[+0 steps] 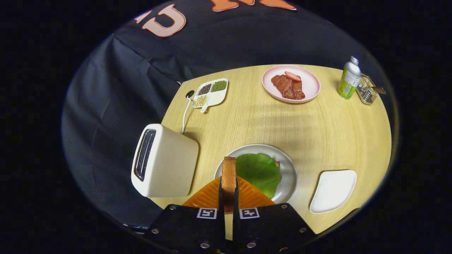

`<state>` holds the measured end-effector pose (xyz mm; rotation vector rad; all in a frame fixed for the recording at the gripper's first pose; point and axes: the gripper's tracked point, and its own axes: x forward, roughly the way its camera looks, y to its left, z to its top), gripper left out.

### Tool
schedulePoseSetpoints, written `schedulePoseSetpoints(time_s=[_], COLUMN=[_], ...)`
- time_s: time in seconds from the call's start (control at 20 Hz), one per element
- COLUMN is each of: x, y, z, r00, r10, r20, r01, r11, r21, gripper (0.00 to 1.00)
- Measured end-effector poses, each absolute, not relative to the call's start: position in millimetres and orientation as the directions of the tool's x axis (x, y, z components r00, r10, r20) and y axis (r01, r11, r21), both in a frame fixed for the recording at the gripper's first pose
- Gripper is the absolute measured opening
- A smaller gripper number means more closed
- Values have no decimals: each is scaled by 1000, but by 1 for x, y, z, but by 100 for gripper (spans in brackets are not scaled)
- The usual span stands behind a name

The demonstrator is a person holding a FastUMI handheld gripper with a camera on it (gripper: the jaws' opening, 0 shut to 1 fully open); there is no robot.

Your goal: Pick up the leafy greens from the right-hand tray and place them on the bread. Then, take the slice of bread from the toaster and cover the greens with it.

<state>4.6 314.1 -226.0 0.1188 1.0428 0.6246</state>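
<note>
Gripper view, and the bread under the greens is nearly all hidden from you: just a small corner [278, 163] peeks out past the leaf's far edge. The toaster's slot is dark, so you cannot tell what sits inside. Your claw [229, 197] is clamped on a slice of bread [229, 173], both fingers pressing its faces, the slice standing on edge between them. Just ahead and slightly to the right lie the leafy greens [259, 171], spread flat on the grey plate [290, 173]. The toaster [164, 162] stands just to the left of the plate. To the right, the white tray [333, 190] lies bare. Your wooden surface [254, 120] carries, further back, a pink plate of meat [291, 84], a divided dish of beans [211, 92], a green bottle [349, 79] and a small glass container [367, 91]. Black cloth hangs behind.
</note>
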Motion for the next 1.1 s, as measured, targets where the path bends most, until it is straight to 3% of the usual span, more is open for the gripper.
schedulePoseSetpoints(time_s=[0.3,0.45,0.75,0.8,0.9,1.1], x=[23,31,44,46,49,50], y=[293,278,248,241,228,207], z=[-261,-273,-278,-274,-263,-218], r00=[325,323,371,384,417,506], r10=[543,523,451,437,415,393], r20=[-774,-789,-812,-813,-809,-768], r01=[-359,-348,-325,-322,-315,-289], r11=[828,841,882,889,900,916], r21=[430,415,342,326,300,278], gripper=[9,14,50,63,77,96])
